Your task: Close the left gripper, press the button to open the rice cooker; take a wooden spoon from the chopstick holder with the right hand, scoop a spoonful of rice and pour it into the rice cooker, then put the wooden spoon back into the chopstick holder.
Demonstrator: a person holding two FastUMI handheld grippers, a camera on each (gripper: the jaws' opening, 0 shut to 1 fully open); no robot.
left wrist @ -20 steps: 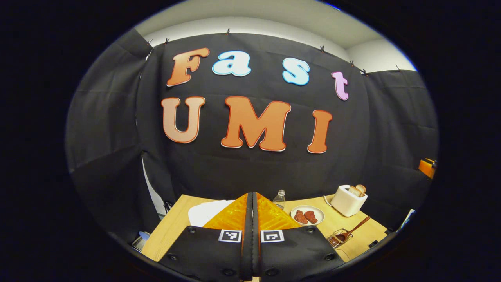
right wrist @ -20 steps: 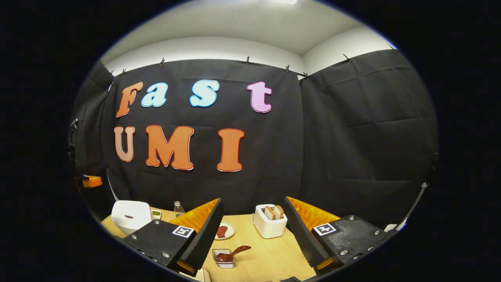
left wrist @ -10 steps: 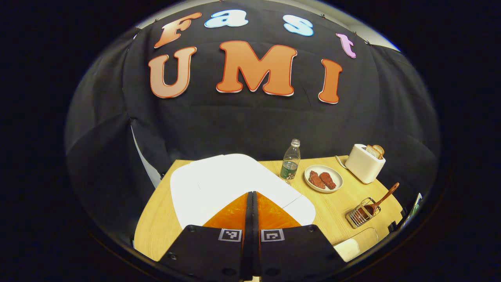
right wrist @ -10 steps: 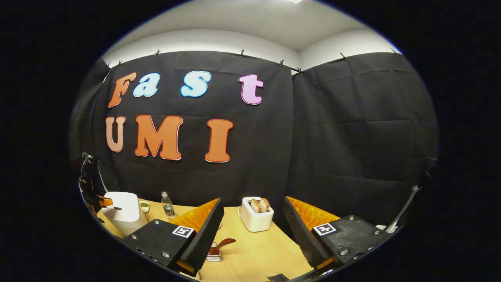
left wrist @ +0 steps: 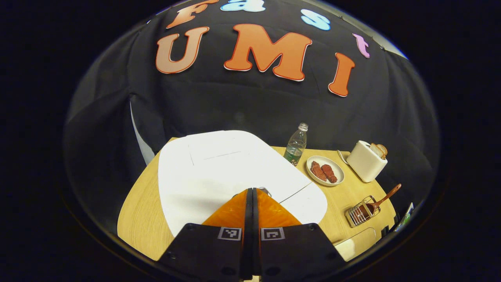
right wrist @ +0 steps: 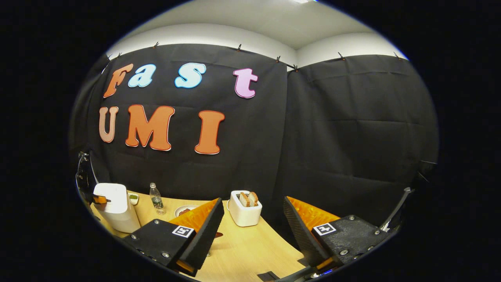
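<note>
- Across the wooden surface (left wrist: 145, 219), biggest thing by far is the white rice cooker (left wrist: 219, 172). Left gripper view looks down on its flat lid, which is down. Right gripper view has it (right wrist: 113, 207) off at the far left edge of the surface.
- Left gripper (left wrist: 250, 192): jaws pressed flat together with nothing between them, tip sitting right over the front part of the cooker's lid. A small metal-looking bit peeks out just beside the tip, can't tell if the tip is actually touching it.
- Right gripper (right wrist: 253, 207): jaws spread wide and holding nothing, hanging above the surface, well apart from the cooker.
- White toaster (left wrist: 366, 161) with bread slices poking out the top sits at the back right. From the right gripper view it (right wrist: 244, 209) shows between the two fingers.
- Clear water bottle (left wrist: 295, 144) stands upright just right of the cooker, near the cloth wall.
- Small plate (left wrist: 325, 171) with two reddish pieces of food lies between the bottle and the toaster.
- Wire chopstick holder (left wrist: 358, 213) sits near the right front edge, lying low on its side by the look of it.
- Wooden spoon (left wrist: 381, 197) is in that holder, handle sticking up and out to the right, untouched.
</note>
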